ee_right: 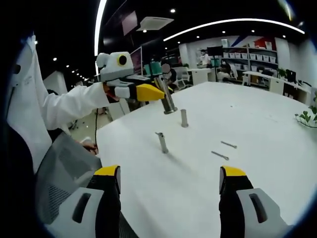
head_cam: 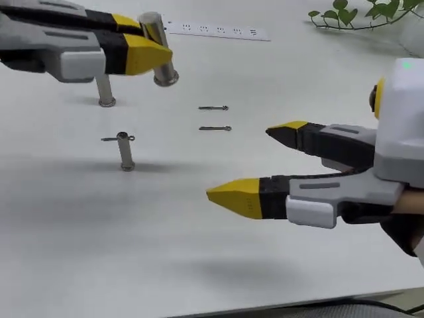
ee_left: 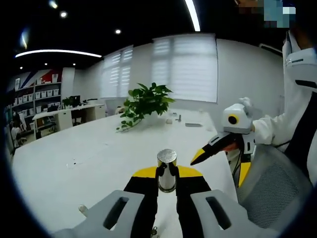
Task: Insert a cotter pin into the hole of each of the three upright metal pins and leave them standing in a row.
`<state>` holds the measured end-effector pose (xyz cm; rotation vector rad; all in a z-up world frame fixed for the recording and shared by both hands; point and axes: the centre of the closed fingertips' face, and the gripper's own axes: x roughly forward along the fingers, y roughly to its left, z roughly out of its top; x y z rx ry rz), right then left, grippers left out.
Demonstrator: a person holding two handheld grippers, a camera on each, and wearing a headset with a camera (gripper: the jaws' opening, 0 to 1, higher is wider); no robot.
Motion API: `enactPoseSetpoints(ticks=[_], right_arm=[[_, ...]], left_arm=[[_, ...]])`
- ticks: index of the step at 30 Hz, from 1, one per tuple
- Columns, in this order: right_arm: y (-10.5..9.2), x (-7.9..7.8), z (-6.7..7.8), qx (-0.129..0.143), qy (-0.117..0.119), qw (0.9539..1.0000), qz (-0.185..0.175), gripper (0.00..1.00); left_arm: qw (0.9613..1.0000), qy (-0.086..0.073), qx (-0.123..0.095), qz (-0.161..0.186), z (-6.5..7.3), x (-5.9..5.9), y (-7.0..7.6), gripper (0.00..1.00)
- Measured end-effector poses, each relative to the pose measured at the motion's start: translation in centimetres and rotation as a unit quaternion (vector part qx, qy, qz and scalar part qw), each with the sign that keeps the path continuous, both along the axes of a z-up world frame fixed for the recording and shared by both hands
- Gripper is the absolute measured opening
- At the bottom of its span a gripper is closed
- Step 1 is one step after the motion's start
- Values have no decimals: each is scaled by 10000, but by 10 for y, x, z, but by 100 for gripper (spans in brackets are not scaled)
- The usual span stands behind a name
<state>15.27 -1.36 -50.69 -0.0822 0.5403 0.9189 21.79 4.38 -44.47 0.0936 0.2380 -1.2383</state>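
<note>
My left gripper (head_cam: 154,48) at the far left is shut on a metal pin (head_cam: 165,74), which leans slightly with its flanged foot near the white table (head_cam: 199,252). In the left gripper view the pin (ee_left: 167,168) stands between the jaws. A second pin (head_cam: 105,91) stands upright just behind, partly hidden by the gripper. A third upright pin (head_cam: 126,154) carries a cotter pin (head_cam: 114,138) through its hole. Two loose cotter pins (head_cam: 213,107) (head_cam: 215,128) lie flat mid-table. My right gripper (head_cam: 238,162) hangs open to the right of them, with nothing between its fingers.
A white power strip (head_cam: 218,30) lies at the table's far edge and a leafy plant (head_cam: 358,13) trails at the far right corner. The near table edge runs below my right gripper. A chair (ee_right: 64,173) stands beside the table.
</note>
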Motion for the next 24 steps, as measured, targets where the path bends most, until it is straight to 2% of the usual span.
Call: enactPoseSetpoints(ticks=[2, 4, 7, 13, 15, 17, 21, 24], right_arm=[[-2, -2, 0, 13, 0, 10000, -34, 80], [-5, -2, 0, 35, 5, 10000, -49, 80], [-7, -5, 1, 47, -16, 10000, -77, 80], [-6, -8, 3, 54, -61, 9999, -92, 79], [-6, -7, 3, 84, -65, 9999, -125, 80], [-6, -8, 4, 97, -65, 9999, -122, 81], [-5, -11, 4, 120, -56, 9999, -73, 81], [-4, -12, 2, 113, -52, 9999, -45, 80]], left_arm=[[10000, 24, 12, -67, -6, -5, -6, 9], [9998, 123, 21, -129, -14, -11, -14, 9], [9994, 148, 215, -215, -26, -20, -23, 9], [9983, 247, 386, -372, -45, -35, -34, 9], [9973, 188, 534, -462, -50, -41, -37, 9], [9965, 57, 674, -489, -54, -45, -39, 9], [9954, 129, 749, -582, -64, -47, -38, 9], [9942, 172, 851, -640, -70, -56, -45, 9]])
